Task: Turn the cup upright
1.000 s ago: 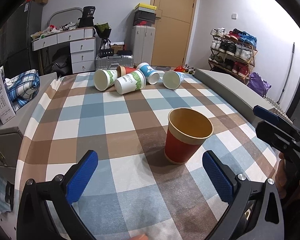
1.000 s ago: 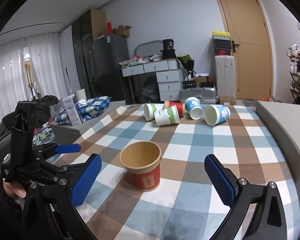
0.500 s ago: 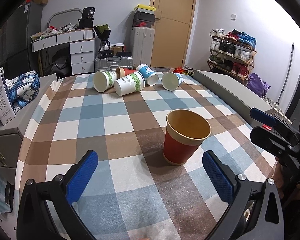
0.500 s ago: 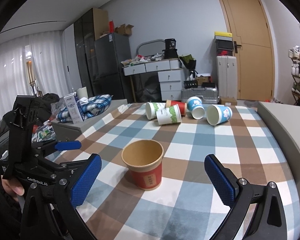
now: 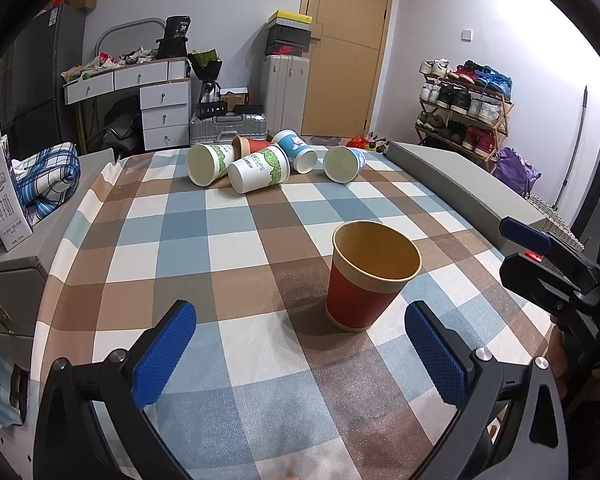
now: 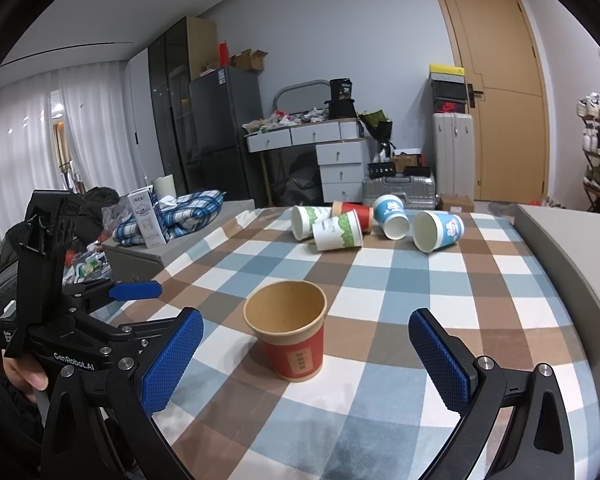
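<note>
A red paper cup (image 5: 370,276) stands upright, mouth up, on the checked tablecloth (image 5: 228,240); it also shows in the right wrist view (image 6: 290,336). My left gripper (image 5: 300,356) is open and empty, its blue pads wide apart, a little short of the cup. My right gripper (image 6: 306,364) is open and empty too, with the cup just beyond the gap between its pads. Each gripper shows at the edge of the other's view, the right one (image 5: 548,272) and the left one (image 6: 100,304).
Several paper cups lie on their sides at the far end of the table: two green-printed (image 5: 260,168), one red (image 5: 252,146), two blue (image 5: 342,163). A grey box (image 5: 468,196) runs along the right edge. A milk carton (image 5: 2,196) and plaid cloth (image 5: 48,176) sit left.
Both grippers have drifted back slightly from the upright red cup. The cup has not moved and both grippers stay open.
</note>
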Available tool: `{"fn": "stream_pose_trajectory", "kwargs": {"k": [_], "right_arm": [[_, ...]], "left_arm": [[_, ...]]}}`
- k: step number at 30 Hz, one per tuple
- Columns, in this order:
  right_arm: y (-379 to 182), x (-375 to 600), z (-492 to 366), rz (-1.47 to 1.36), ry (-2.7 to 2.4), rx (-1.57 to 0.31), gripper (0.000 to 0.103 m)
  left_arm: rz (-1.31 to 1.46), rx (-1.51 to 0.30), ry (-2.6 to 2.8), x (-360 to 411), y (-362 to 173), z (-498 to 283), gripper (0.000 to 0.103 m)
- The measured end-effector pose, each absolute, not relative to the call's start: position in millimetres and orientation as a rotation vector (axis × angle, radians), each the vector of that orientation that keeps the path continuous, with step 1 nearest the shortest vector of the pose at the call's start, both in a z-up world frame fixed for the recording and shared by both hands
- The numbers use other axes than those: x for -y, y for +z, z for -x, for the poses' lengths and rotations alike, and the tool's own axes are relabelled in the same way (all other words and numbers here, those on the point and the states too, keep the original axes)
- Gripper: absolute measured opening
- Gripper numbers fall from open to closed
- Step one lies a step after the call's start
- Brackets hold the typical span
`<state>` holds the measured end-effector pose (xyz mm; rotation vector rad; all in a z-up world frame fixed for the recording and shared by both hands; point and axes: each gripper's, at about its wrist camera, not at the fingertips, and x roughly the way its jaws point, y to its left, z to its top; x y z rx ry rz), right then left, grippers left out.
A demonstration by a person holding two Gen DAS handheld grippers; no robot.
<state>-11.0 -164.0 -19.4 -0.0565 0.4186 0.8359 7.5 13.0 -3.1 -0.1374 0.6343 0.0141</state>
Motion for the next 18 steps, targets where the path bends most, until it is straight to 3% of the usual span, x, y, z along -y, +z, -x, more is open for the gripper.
{"fn": "stream_pose_trajectory", "kwargs": {"k": [18], "right_arm": [[-20.9,163.2,8.4,0.048,0.836,-0.415,0.103]], "left_arm": [[0.139,-0.631,0.015,-13.8,2.2,-6.5,0.102]]}}
